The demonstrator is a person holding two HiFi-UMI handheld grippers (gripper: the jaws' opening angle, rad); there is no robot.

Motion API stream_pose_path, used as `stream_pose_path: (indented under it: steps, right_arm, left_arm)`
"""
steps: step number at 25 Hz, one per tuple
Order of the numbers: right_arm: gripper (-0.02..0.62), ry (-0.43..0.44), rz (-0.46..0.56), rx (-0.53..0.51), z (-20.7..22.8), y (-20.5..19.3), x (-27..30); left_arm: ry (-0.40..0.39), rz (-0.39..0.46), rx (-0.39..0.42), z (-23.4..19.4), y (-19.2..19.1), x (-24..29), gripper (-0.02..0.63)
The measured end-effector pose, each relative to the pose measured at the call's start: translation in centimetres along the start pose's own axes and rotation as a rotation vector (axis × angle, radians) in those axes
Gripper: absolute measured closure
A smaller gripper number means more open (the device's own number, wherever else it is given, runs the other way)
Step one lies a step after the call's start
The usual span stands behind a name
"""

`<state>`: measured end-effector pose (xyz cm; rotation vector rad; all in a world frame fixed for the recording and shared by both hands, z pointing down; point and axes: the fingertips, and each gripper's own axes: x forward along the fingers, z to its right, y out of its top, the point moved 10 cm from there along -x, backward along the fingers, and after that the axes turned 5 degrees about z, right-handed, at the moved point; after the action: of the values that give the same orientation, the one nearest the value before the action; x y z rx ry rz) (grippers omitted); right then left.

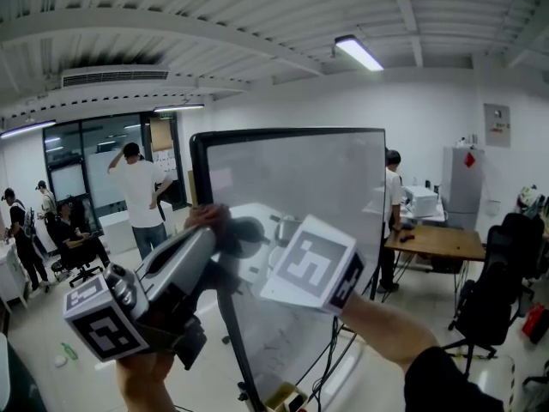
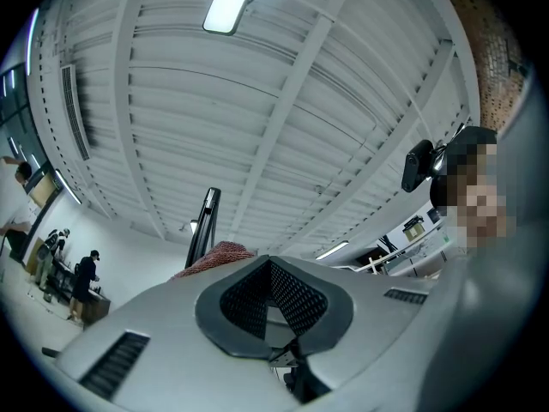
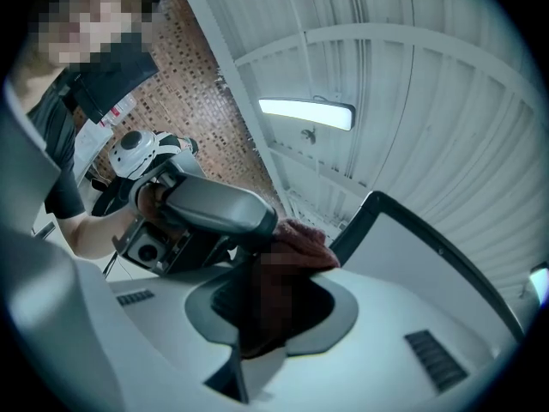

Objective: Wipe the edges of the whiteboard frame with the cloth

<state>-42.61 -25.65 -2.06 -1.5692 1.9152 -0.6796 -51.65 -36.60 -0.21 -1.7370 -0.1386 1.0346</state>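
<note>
Cloth (image 1: 208, 216), reddish and bunched, sits at the left upright of the black whiteboard frame (image 1: 199, 178), some way below the top corner. It appears to touch the edge, though contact cannot be confirmed. Right gripper (image 3: 270, 307): jaws clamped on the cloth, which fills the gap between them and spills out toward the frame. Left gripper (image 2: 270, 303): mesh-lined jaws drawn together with nothing between them, nose just beside the cloth and the upright. Both tools are raised in front of the person and converge on the same spot. Step in hand, as judged: start of a pass along the left edge, with the top, right and bottom edges apparently yet to be wiped. Next move, as judged: press the cloth firmly against the upright and slide it along the edge, with the clamp tight enough that the cloth does not slip out. The empty left gripper could steady the free-standing board, which may rock under sideways pressure.
</note>
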Motion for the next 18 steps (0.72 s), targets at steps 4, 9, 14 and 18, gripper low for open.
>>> stream_pose_path:
  steps: [4, 9, 14, 18]
  right_arm:
    - [0.515, -0.005, -0.036, 0.011, 1.3, 0.9, 0.4]
    - [0.515, 0.024, -0.081, 0.058, 2.5, 2.3, 0.7]
    - [0.515, 0.077, -0.099, 0.141, 3.6, 2.7, 0.5]
    - [0.515, 0.087, -0.125, 0.151, 3.7, 3.1, 0.3]
  left_arm:
    - [0.004, 0.006, 0.006, -0.2, 1.2, 0.3, 0.618]
    - [0.002, 0.005, 0.017, -0.3, 2.3, 0.4, 0.618]
    - [-0.011, 0.007, 0.023, 0.2, 2.1, 0.5, 0.618]
    - [-0.037, 0.005, 0.025, 0.7, 1.9, 0.8, 0.618]
